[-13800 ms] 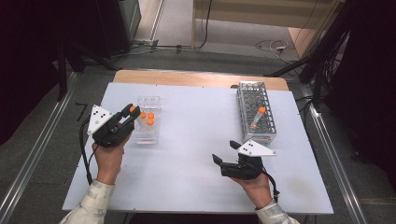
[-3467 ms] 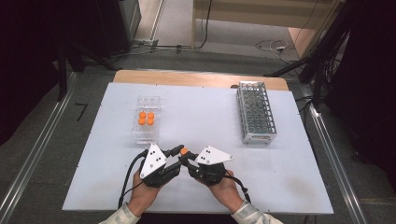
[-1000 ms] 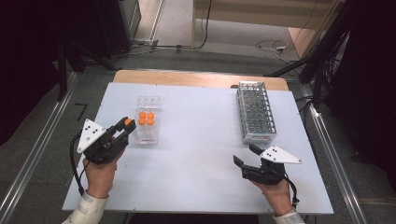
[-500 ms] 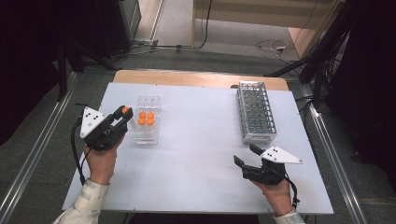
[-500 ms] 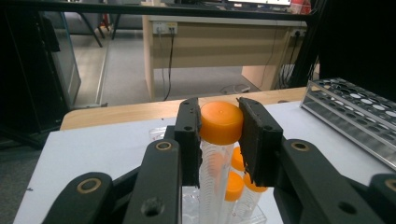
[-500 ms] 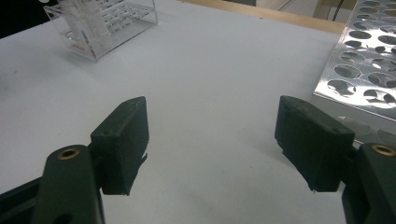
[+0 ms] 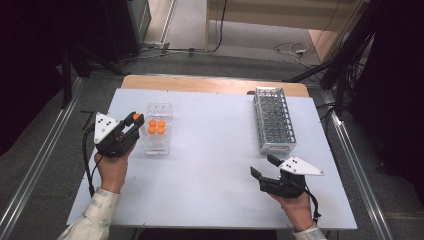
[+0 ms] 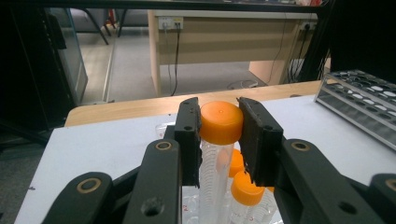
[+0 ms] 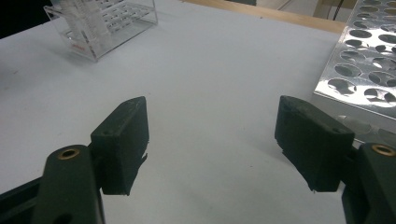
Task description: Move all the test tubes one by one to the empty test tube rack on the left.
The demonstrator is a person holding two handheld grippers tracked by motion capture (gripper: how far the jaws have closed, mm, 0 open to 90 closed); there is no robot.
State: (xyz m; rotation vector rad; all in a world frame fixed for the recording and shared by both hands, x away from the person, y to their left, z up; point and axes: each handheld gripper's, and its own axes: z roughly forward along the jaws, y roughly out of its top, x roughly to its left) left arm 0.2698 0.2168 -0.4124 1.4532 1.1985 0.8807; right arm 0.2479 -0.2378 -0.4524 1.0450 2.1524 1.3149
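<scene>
The orange-capped tube is a slim, clear plastic vial with printed graduations under a broad screw cap, and it looks empty, so it should be light and stiff, yet smooth-walled and apt to slip or swing if gripped low on the barrel. The cap, ribbed and wider than the body, is the sensible place to take it, and that is where the left gripper pinches it now, its two black jaws pressed against either side of the cap, holding the tube upright just above the clear plastic rack at the table's left, where four more capped tubes stand. The metal rack lies well apart on the right side of the white table. Near it, the right gripper hovers low over bare tabletop, jaws spread wide with nothing between them.
</scene>
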